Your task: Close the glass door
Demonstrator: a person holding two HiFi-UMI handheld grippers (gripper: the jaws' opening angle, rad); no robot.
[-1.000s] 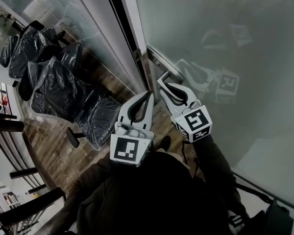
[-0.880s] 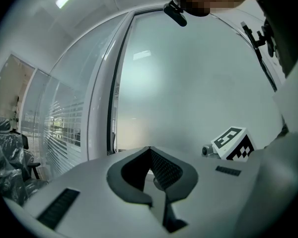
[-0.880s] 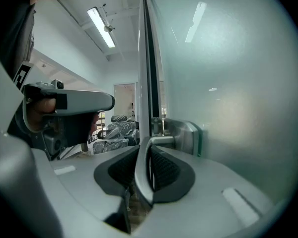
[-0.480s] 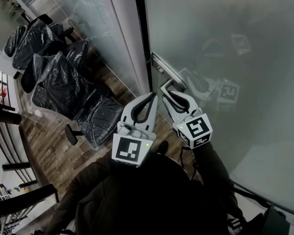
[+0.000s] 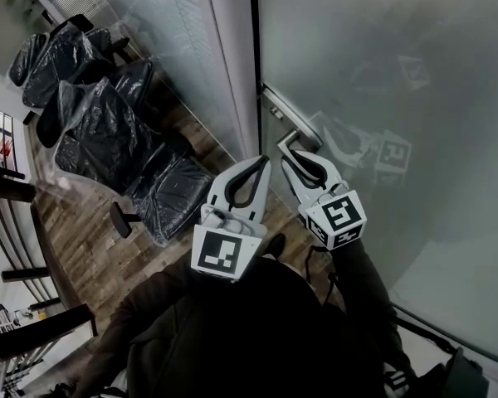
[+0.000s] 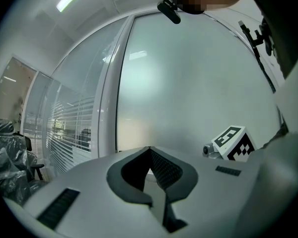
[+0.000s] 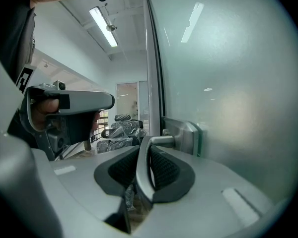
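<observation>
The frosted glass door (image 5: 398,98) fills the right of the head view, its edge lying close along the dark door frame (image 5: 252,56). A metal lever handle (image 5: 292,138) juts from a lock plate (image 7: 186,135) on the door. My right gripper (image 5: 288,153) is shut on the door handle (image 7: 143,170), which runs between its jaws in the right gripper view. Just left of it, my left gripper (image 5: 262,161) is shut with nothing held and points at the door pane (image 6: 188,83). The right gripper's marker cube (image 6: 233,143) shows in the left gripper view.
Several office chairs wrapped in black plastic (image 5: 108,131) stand on the wooden floor (image 5: 83,239) to the left. A fixed glass partition with blinds (image 5: 174,48) runs beside the door frame. My shoe (image 5: 275,243) shows below the grippers.
The door with its handle has swung toward the frame, and the gap at its edge has narrowed. Both grippers moved with it, the right one staying shut on the handle.
</observation>
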